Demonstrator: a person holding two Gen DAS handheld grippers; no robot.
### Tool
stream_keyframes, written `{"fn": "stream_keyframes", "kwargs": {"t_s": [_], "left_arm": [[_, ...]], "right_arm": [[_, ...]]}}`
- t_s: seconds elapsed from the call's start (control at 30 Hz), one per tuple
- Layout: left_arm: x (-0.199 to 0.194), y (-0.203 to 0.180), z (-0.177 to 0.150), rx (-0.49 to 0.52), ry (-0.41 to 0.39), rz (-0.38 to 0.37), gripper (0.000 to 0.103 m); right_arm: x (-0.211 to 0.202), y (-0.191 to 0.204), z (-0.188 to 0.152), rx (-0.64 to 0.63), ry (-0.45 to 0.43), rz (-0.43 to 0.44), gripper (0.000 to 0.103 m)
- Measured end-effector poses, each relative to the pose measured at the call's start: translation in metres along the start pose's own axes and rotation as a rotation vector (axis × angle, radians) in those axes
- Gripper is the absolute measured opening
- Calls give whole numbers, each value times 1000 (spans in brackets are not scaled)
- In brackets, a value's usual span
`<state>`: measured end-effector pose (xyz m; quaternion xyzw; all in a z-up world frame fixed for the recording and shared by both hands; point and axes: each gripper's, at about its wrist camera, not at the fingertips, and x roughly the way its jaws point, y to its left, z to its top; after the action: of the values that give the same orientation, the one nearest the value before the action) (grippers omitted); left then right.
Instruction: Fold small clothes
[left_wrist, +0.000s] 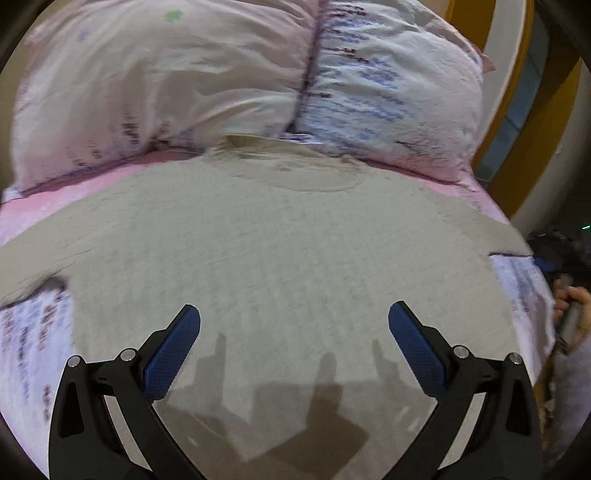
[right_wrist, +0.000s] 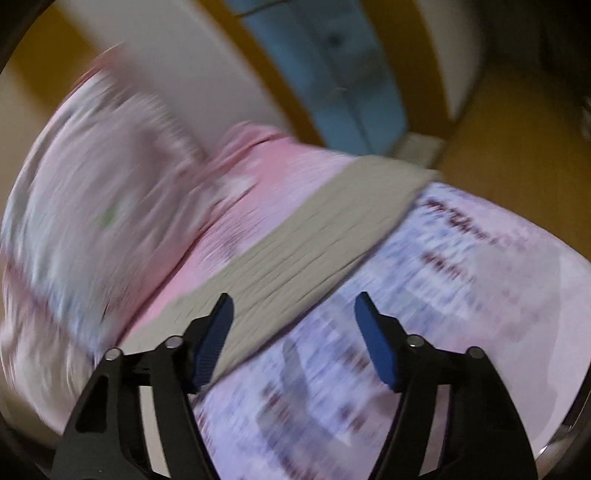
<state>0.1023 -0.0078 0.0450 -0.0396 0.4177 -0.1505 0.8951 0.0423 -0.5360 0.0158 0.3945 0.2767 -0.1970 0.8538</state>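
Shirt: a gray-tan shirt (left_wrist: 280, 251) lies spread flat on the bed, with its neck hole at the far end by the pillows.
Bed: the sheet (left_wrist: 40, 210) is pink near the pillows and pale purple with dark marks on the near parts.
Pillows: two big puffy pillows (left_wrist: 147, 81) sit at the far end of the bed, and the shirt's neck touches their bottom edge.
Left tongs: the left tongs (left_wrist: 294, 314) are wide open above the lower part of the shirt and hold nothing. Their shadow falls on the cloth.
Right tongs: the right tongs (right_wrist: 294, 305) are wide open too and hold nothing. They are over one sleeve (right_wrist: 314, 225) of the shirt, near the side of the bed. This view is blurry.
Hand: a hand (left_wrist: 570, 314) shows at the right edge of the left view, beside the bed.
Around: a yellow and white wall and something blue (right_wrist: 340, 74) stand past the bed.
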Motion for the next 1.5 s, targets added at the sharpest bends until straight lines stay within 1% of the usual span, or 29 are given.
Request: {"fn": "stream_keyframes", "kwargs": {"t_s": [0.07,0.1,0.17,0.23,0.3,0.4,0.43,0.47,0.5,0.53,0.6,0.63,0.67,0.73,0.8,0.9,0.93,0.97,1.03,1.07,1.1,1.13,1.2,1.23,1.27,1.3,1.33,1.4,1.5], "left_arm": [[4,-4,6,-19,-4,-87,102],[5,-7,8,-26,-26,-150,102],[8,-14,9,-20,-60,-194,102],[14,-23,12,6,-51,-181,102],[24,-29,14,14,-14,-188,102],[36,-28,17,-20,40,-206,102],[39,-26,18,-31,49,-211,102],[42,-26,18,-40,56,-214,102],[45,-26,19,-45,69,-213,102],[47,-24,18,-44,82,-211,99],[53,-22,18,-39,118,-207,92],[56,-21,19,-38,126,-207,88],[58,-20,19,-39,133,-206,86],[61,-16,19,-49,135,-202,83],[63,-11,21,-64,134,-202,83],[63,-6,23,-84,128,-201,81],[63,-4,23,-90,124,-197,79],[61,-2,23,-96,122,-197,75],[56,5,25,-124,107,-209,74],[53,8,27,-137,96,-219,73],[50,12,29,-148,82,-227,73],[45,16,32,-161,61,-236,73],[39,25,37,-183,33,-259,73],[37,28,39,-193,30,-275,73],[37,30,41,-203,34,-288,73],[37,34,42,-215,38,-297,73],[36,37,42,-226,41,-299,73],[35,43,41,-249,38,-305,73],[37,50,38,-271,41,-317,73]], "right_arm": [[16,-17,15,76,22,-16,57],[23,-22,20,103,31,-21,53],[33,-32,27,141,35,-31,49],[36,-36,34,150,15,-42,46],[42,-37,39,167,4,-55,41],[47,-40,45,165,-9,-73,33],[49,-41,47,162,-13,-79,32],[47,-44,47,159,-18,-83,29],[49,-44,47,151,-23,-92,23],[48,-44,46,139,-28,-104,14],[50,-43,46,107,-27,-122,10],[48,-43,46,103,-31,-119,9],[43,-39,46,92,-50,-114,8],[30,-28,45,51,-94,-98,8],[15,-5,43,-20,-145,-58,8],[-9,42,31,-140,-187,80,8],[-15,55,25,-174,-192,119,8],[-23,76,15,-226,-190,186,8],[-33,106,-6,-308,-161,290,8],[-35,126,-22,-363,-128,352,8],[-35,140,-36,-406,-95,393,8],[-32,158,-58,-466,-42,440,8],[-21,179,-92,-544,55,489,7],[-9,191,-117,-594,134,503,7],[-1,197,-132,-625,183,500,7],[10,203,-154,-669,245,482,7],[20,206,-171,-703,285,460,7],[31,208,-186,-716,322,442,8],[37,206,-182,-643,343,459,17]]}}
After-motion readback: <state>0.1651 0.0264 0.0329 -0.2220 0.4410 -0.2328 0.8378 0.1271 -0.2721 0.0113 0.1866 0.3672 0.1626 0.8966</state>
